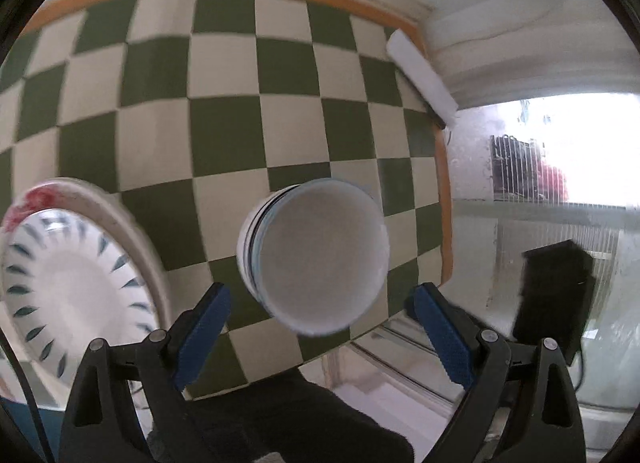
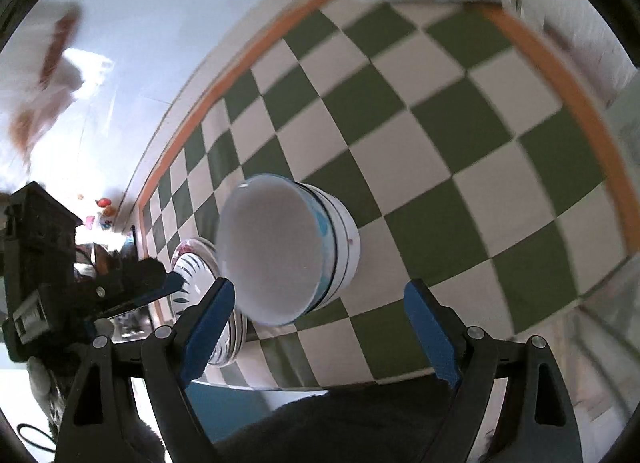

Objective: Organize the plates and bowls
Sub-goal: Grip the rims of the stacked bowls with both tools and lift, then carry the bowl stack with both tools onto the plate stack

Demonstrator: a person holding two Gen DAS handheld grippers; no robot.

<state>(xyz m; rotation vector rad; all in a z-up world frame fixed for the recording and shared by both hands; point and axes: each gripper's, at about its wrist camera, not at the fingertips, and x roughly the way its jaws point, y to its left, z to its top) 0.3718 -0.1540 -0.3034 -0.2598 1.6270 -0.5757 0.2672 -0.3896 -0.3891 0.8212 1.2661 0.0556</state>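
the bench [image 1: 224,111] wears a green-and-cream checked cloth with an orange border, and pale walls rise behind it. a bright window with a dark box before it shows at the right of the left wrist view. a stack of plates [image 1: 72,279] sits at the bench's left side; nested white bowls [image 1: 320,255] stand near the middle, apart from the plates. left tongs [image 1: 320,331] and right tongs [image 2: 320,327] both gape wide, holding nothing.

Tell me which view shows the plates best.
The left wrist view: the plates fill its lower left, leaf pattern and red-flowered rim plain to see. In the right wrist view they sit small, half hidden behind the bowls and a gripper finger.
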